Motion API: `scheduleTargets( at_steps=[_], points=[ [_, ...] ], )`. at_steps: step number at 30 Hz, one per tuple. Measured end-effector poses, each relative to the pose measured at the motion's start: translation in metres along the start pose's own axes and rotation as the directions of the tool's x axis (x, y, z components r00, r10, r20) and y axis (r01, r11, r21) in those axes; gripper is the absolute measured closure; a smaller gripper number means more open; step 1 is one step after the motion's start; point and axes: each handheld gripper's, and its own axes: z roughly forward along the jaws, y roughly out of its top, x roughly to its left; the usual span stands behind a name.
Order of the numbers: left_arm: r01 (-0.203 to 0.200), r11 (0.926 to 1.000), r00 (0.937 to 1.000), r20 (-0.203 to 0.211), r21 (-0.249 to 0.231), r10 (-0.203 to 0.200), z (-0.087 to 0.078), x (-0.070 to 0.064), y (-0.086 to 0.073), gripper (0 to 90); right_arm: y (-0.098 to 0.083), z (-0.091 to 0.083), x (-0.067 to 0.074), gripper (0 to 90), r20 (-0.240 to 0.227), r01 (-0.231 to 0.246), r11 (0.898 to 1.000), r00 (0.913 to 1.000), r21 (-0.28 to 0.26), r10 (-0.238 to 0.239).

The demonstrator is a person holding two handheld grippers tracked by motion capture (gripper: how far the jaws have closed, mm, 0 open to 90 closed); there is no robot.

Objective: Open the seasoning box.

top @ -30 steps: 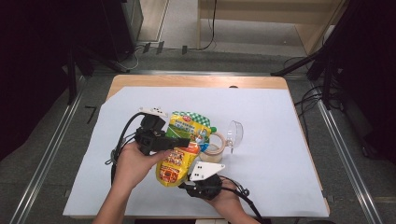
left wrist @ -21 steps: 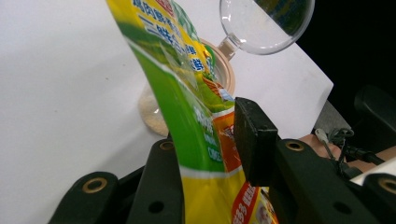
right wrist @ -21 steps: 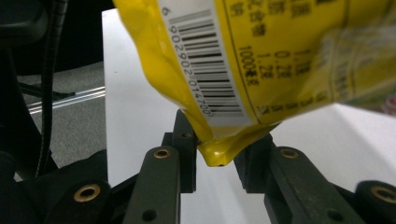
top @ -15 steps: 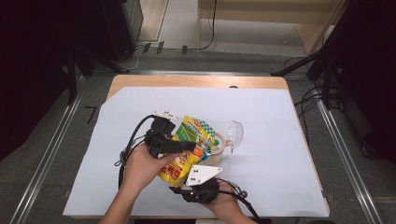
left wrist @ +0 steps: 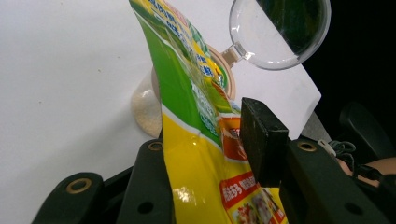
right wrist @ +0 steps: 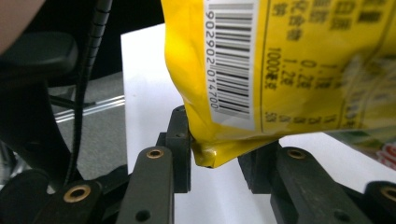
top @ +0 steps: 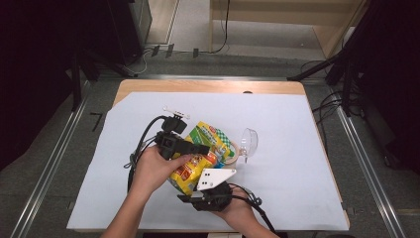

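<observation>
I have a glossy yellow-and-green plastic snack bag held up between my two tools above the white paper sheet that covers the wooden table. My left hand-held gripper reaches across the upper part of the bag, and my right hand-held gripper sits below at its bottom corner, near my edge of the table. Compared with a second ago, the bag has been swung and tipped so that its green end now leans toward the small round beige container with a clear hinged lid standing open just beside it. Both sets of jaws have just been opening. In the left gripper view the bag stands between my spread jaws: the left one lies against the film, while the right pad seems to stand off it, so I judge this grip is loosening rather than pinching. In the right gripper view the crimped yellow corner with the barcode sits between the jaws, touching the left pad, with a gap on the other side. To me this means that I am letting go or re-gripping, and the bag could slide if both grips slacken further. Its mouth leans toward the container, where whitish grains show in the left gripper view.
</observation>
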Motion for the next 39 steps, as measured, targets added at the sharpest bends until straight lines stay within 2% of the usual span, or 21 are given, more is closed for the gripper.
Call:
scheduleTargets(
  at_steps=[4,7,12,15,19,21,23,26,32,39],
  points=[
    [0.014,0.9997,0.9999,0.002,0.020,-0.014,0.002,0.000,0.007,68.2,0.005,0.001,-0.001,68.9,-0.007,0.006,1.000,1.0000,-0.004,-0.006],
    [0.027,0.9995,0.9995,0.013,0.014,-0.027,-0.001,-0.002,0.012,70.3,0.009,0.001,-0.003,68.8,-0.003,0.013,1.000,0.9999,0.001,-0.013],
    [0.009,0.9997,0.9999,0.007,0.023,-0.009,-0.004,0.000,0.018,74.7,0.020,0.007,-0.005,68.8,-0.015,0.035,0.999,0.9993,0.013,-0.035],
    [0.009,0.9999,0.9999,0.012,0.009,-0.009,-0.007,0.002,0.020,74.1,0.025,0.010,-0.008,69.1,-0.002,0.049,0.999,0.9988,0.014,-0.049],
    [0.004,0.9999,1.0000,0.008,-0.015,-0.004,-0.010,0.004,0.022,71.1,0.028,0.010,-0.012,69.4,0.002,0.043,0.999,0.9991,0.003,-0.043],
    [-0.010,0.9996,0.9999,0.011,-0.027,0.010,-0.011,0.003,0.023,65.6,0.029,0.010,-0.014,69.4,-0.003,0.012,1.000,0.9999,-0.009,-0.012],
    [-0.029,0.9991,0.9996,0.005,-0.032,0.030,-0.011,0.000,0.023,66.2,0.029,0.009,-0.015,69.7,-0.003,-0.011,1.000,0.9999,-0.023,0.011],
    [-0.055,0.9982,0.9985,0.002,-0.025,0.055,-0.011,-0.006,0.023,68.4,0.028,0.011,-0.014,70.0,0.015,0.002,1.000,0.9999,-0.016,-0.002],
    [-0.110,0.9937,0.9936,-0.026,-0.020,0.110,-0.013,-0.017,0.023,78.4,0.029,0.009,-0.012,70.2,0.006,0.000,1.000,1.0000,-0.021,0.001],
    [-0.114,0.9933,0.9916,-0.062,-0.013,0.113,-0.012,-0.015,0.026,84.4,0.029,0.012,-0.014,70.4,0.008,-0.002,1.000,1.0000,-0.023,0.002]
  ],
)
